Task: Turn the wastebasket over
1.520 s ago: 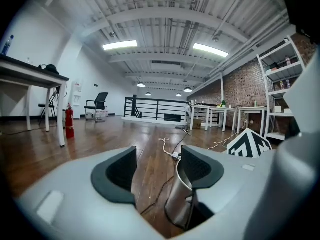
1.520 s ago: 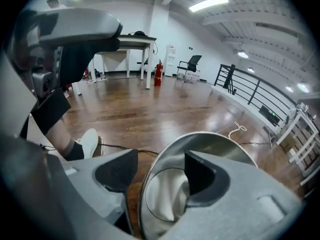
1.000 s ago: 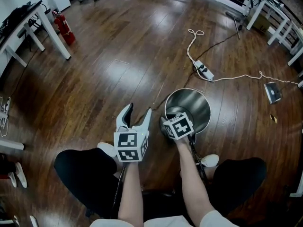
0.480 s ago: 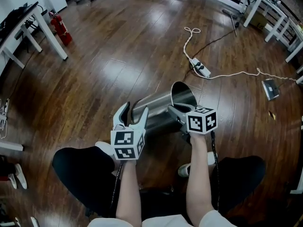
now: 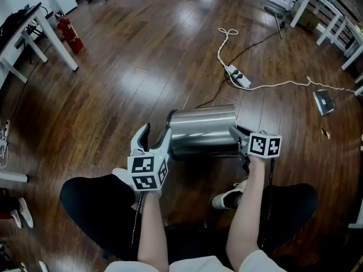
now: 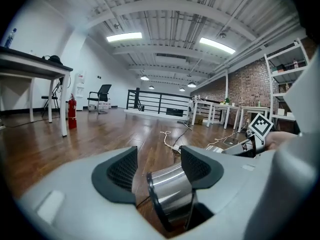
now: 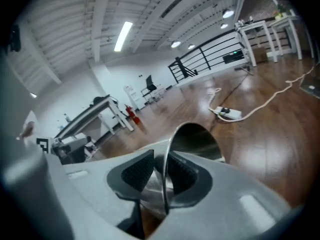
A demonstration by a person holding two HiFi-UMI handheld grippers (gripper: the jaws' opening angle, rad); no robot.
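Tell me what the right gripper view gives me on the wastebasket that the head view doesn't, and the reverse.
Right gripper view only: the rim of the wastebasket stands between the pads of the right gripper as its jaws open, and you can see into the bin's mouth. Head view only: the whole basket lies on its side on the wooden floor, with the open left gripper by its closed end. Both: the steel basket, and the white power strip with its cord beyond it.
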